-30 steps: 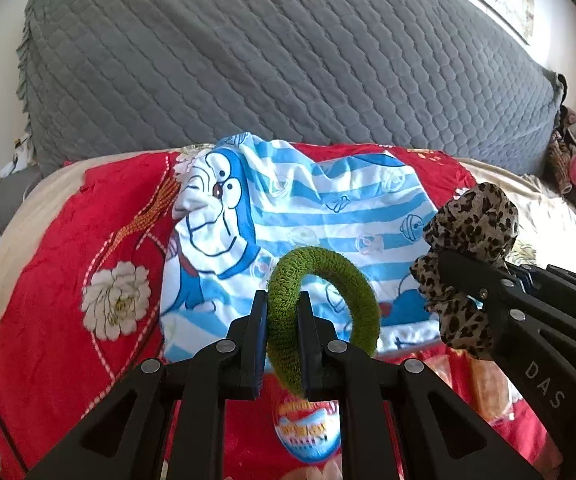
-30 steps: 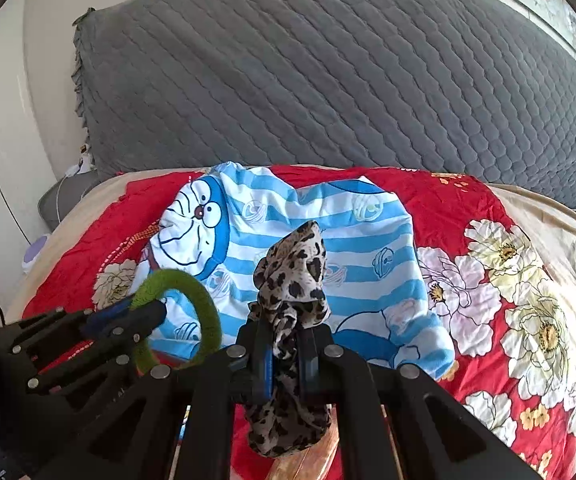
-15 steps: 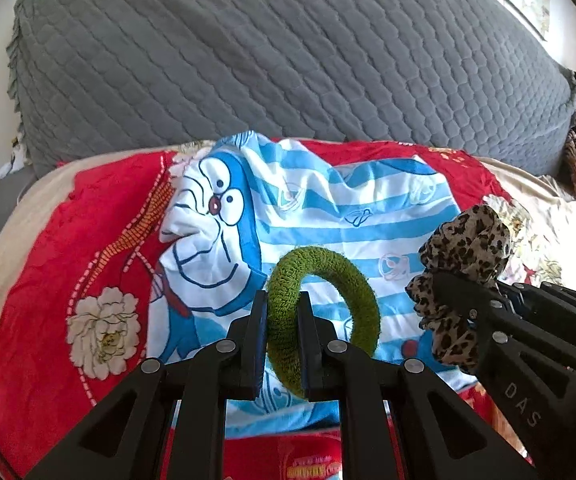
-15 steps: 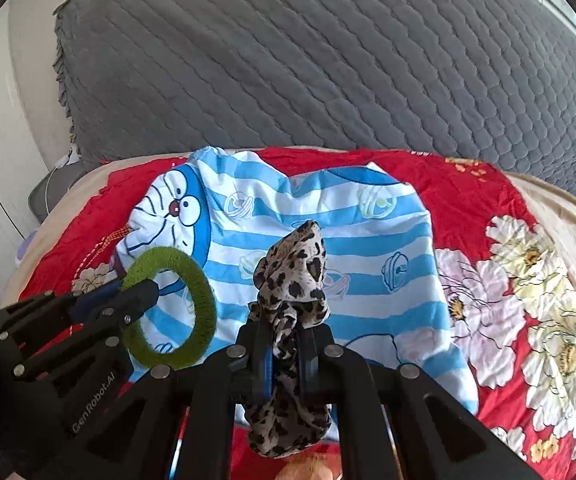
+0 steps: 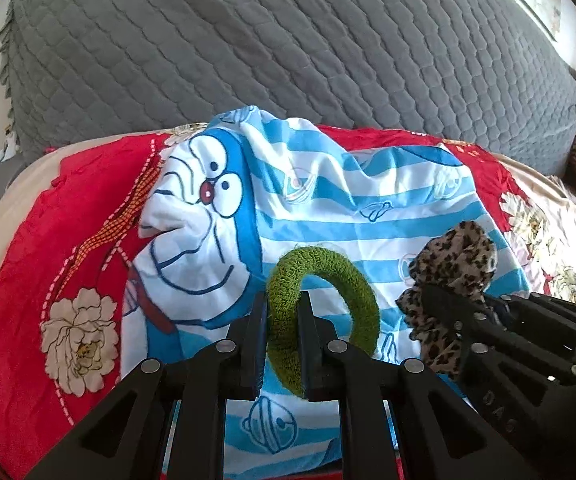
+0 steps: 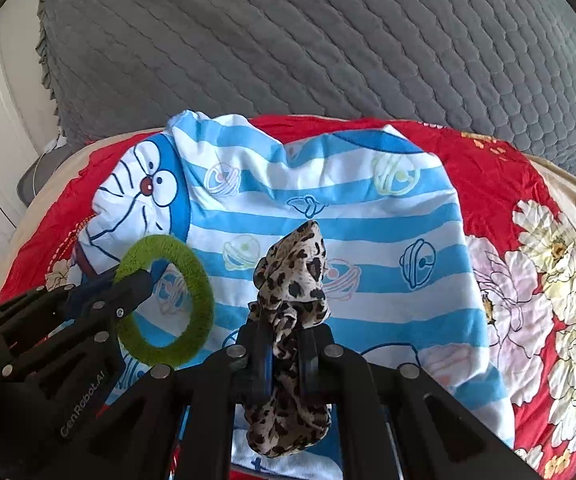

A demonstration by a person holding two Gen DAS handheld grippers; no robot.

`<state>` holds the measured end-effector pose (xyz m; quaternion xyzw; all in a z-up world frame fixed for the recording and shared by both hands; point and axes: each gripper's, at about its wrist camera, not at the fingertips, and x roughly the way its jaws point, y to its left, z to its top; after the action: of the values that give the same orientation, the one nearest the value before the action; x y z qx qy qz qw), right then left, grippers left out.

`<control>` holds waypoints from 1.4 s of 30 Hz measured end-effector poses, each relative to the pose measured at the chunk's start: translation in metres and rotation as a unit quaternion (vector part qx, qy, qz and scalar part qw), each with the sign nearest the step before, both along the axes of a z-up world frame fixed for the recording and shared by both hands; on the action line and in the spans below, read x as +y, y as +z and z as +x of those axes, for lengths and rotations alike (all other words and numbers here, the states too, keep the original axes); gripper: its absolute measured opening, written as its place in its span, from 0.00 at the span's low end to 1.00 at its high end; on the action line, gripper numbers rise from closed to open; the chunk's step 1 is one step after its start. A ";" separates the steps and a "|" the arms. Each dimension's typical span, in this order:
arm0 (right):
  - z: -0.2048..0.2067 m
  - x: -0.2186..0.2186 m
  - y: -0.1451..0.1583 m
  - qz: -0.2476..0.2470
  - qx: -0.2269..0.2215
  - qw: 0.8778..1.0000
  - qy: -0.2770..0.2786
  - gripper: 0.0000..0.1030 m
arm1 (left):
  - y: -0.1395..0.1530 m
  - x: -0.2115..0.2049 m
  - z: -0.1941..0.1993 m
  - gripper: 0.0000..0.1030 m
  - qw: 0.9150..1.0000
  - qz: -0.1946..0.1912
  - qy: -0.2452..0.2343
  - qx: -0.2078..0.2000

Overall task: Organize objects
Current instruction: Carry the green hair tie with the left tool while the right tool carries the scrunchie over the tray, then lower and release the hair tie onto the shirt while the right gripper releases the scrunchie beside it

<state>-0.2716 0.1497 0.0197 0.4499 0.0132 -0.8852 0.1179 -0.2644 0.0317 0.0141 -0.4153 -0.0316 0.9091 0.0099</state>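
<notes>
Left gripper (image 5: 282, 340) pinches a green scrunchie (image 5: 324, 312); right gripper (image 6: 286, 354) pinches a leopard scrunchie (image 6: 292, 280).

Striped cloth (image 6: 368, 240) lies open ahead; only the grey quilted backrest (image 6: 328, 40) blocks beyond.

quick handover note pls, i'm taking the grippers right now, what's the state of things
Left gripper: shut on the green hair tie, held up over the striped cartoon cloth.
Right gripper: shut on the leopard scrunchie, over the same cloth.
The cloth lies on the red flowered bedspread, in front of the grey quilted cover.
Done: both hair ties picked up.
Left: set each one down; no container is in view, so the spot is unclear.
</notes>
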 end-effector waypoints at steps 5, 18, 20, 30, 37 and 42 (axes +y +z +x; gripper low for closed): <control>-0.008 -0.002 -0.009 0.007 -0.013 1.000 0.001 0.08 | -0.009 0.005 -0.006 0.13 1.000 -0.006 0.000 -0.012; -0.014 0.007 -0.026 0.006 -0.030 0.999 -0.012 0.13 | -0.030 0.000 -0.011 0.14 0.999 -0.018 0.004 -0.028; -0.015 0.007 -0.027 0.004 -0.033 0.999 -0.012 0.15 | -0.030 -0.001 -0.011 0.16 0.999 -0.016 0.004 -0.028; -0.011 0.011 -0.020 0.016 -0.027 0.999 -0.024 0.40 | -0.019 -0.012 -0.008 0.48 1.000 -0.015 0.013 -0.013; -0.008 0.015 -0.002 0.024 -0.011 0.999 -0.034 0.55 | -0.005 -0.014 0.001 0.67 0.999 -0.032 0.014 -0.002; -0.006 0.023 0.013 0.016 -0.003 0.999 -0.043 0.64 | 0.005 -0.019 0.009 0.72 0.999 -0.032 0.018 0.003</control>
<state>-0.2779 0.1732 0.0322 0.4548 0.0074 -0.8876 0.0731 -0.2557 0.0129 0.0187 -0.4118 -0.0098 0.9110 -0.0198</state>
